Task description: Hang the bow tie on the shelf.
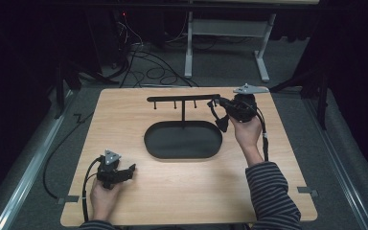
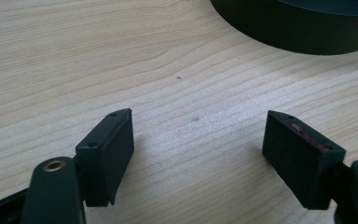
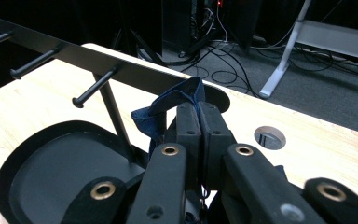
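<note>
Left gripper (image 1: 124, 173) rests low on the wooden table (image 1: 182, 191), jaws spread, nothing between them, near the black oval tray (image 1: 182, 140). Right gripper (image 3: 198, 122) has jaws pressed together, pinching a dark blue fabric loop (image 3: 179, 100) just beside the right end of the peg rack (image 1: 182, 98) above the tray.

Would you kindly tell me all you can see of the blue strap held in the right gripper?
The blue strap looks like dark blue woven fabric, folded into a loop with a stitched edge. The right gripper has its fingers shut on it, so the loop rises above the fingertips while a darker part hangs below. It is held in the air just in front of the right end of the black peg rack, above the wooden table.
</note>
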Motion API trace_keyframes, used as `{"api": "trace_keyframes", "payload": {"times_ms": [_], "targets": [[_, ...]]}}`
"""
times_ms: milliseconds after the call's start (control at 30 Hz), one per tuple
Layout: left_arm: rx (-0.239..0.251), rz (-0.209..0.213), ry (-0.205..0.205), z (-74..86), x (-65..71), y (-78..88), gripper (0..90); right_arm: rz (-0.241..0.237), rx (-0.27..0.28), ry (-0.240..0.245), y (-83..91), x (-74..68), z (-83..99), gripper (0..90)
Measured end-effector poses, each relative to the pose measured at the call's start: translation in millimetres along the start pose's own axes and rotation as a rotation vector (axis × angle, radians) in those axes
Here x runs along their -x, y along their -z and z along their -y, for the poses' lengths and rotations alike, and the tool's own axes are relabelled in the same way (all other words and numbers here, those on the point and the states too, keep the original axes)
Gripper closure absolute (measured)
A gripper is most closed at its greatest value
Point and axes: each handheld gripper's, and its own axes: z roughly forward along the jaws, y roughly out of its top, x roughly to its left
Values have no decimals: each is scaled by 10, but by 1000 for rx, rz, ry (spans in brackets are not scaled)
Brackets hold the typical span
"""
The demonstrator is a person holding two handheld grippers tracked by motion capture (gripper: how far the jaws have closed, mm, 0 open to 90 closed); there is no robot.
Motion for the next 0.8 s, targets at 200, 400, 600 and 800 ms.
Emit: {"api": "trace_keyframes", "payload": {"times_ms": [200,400,600,800], "targets": [[0,0,0,0,0,0,253,4,-9,-2,-55,5,20,889],[-2,4,2,0,-5,3,252,-2,-14,-9,-80,15,31,877],[-1,5,3,-1,-7,4,252,-7,-26,-21,-101,25,43,827],[-1,6,3,-1,-8,4,250,-15,-30,-44,-68,61,57,748]]}}
